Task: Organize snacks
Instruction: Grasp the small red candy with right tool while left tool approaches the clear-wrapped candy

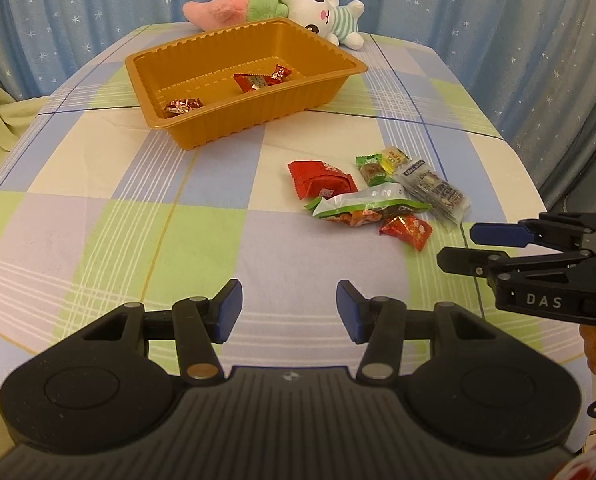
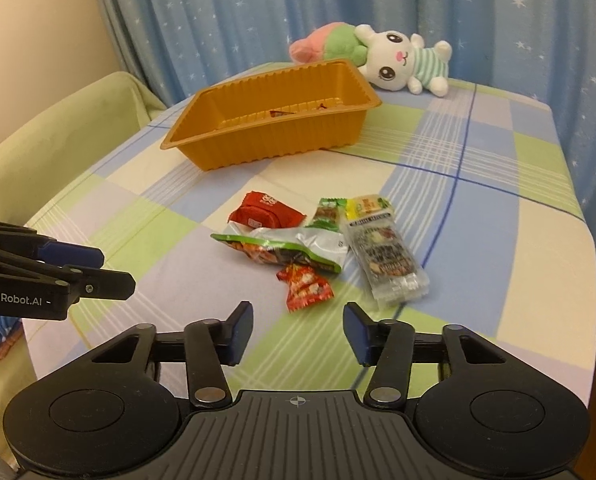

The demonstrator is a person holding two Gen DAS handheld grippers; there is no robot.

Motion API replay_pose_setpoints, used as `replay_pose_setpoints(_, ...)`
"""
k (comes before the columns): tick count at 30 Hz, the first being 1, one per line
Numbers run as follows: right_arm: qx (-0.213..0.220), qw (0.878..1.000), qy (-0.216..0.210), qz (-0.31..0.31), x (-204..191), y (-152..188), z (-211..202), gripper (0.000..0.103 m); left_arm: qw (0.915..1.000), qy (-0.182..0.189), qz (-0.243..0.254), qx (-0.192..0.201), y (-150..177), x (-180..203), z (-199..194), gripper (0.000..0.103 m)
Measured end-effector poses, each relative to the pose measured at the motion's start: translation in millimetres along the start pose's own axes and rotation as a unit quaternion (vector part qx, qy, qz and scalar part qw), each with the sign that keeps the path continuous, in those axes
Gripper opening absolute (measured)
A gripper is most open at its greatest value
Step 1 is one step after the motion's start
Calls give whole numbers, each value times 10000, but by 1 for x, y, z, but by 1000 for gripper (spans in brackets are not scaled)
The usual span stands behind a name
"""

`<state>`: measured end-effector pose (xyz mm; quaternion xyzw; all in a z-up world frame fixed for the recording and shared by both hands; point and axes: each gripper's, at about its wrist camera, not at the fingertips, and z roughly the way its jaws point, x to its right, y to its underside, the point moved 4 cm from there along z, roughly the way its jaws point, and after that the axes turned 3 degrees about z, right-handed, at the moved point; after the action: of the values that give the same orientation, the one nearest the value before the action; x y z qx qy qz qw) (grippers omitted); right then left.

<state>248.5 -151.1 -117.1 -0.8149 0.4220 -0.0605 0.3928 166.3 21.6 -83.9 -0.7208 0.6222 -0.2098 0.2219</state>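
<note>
Orange plastic tray (image 1: 258,120) at 11 o'clock holds three wrapped candies; left gripper (image 1: 289,307) spread, empty above the cloth. Right wrist view: snack packets (image 2: 318,248) at 12 o'clock, right gripper (image 2: 298,334) parted, gripping nothing.

worktop cloth (image 1: 98,184): checked pale blue, green, cream
ribbed plastic tray (image 1: 258,116): orange-brown
curtain (image 1: 478,40): blue, white stars
plush rabbit (image 1: 326,16): white, green-striped shirt
square snack packet (image 1: 322,178): red
</note>
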Motion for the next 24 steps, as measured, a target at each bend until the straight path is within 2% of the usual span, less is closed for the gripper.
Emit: replay_pose_setpoints(24,-332,9992,181,-91,-1,-19,55,50,9999,37,104,-103,-18,-19,24,49)
